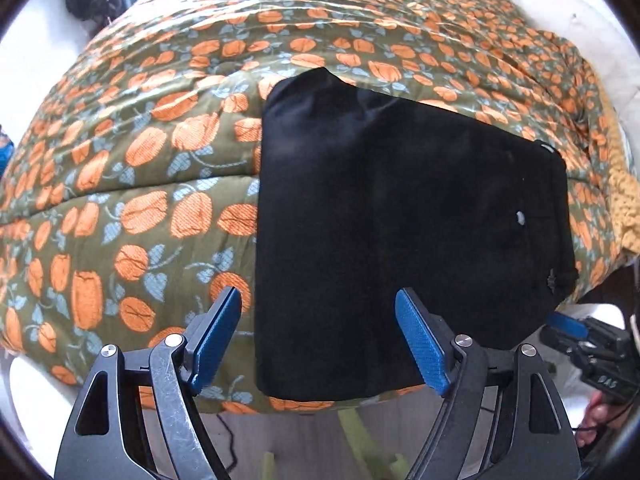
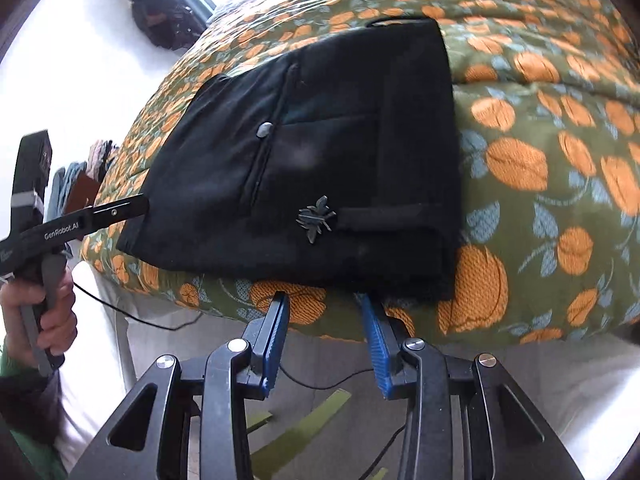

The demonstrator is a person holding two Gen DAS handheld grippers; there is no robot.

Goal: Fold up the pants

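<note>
Black pants [image 1: 400,220] are lying folded at the quilt [image 1: 140,160] edge; left gripper [image 1: 320,340] is gaping wide, right gripper [image 2: 324,340] half open, both empty. Nudging risks sliding them off.

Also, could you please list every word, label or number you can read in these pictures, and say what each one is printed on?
"GenRobot.AI": white print along the side of the left gripper, seen from the right wrist view.
White marks on the body of the right gripper, at the lower right edge of the left wrist view: too blurred to read.
The black pants and flowered quilt carry no text.
</note>
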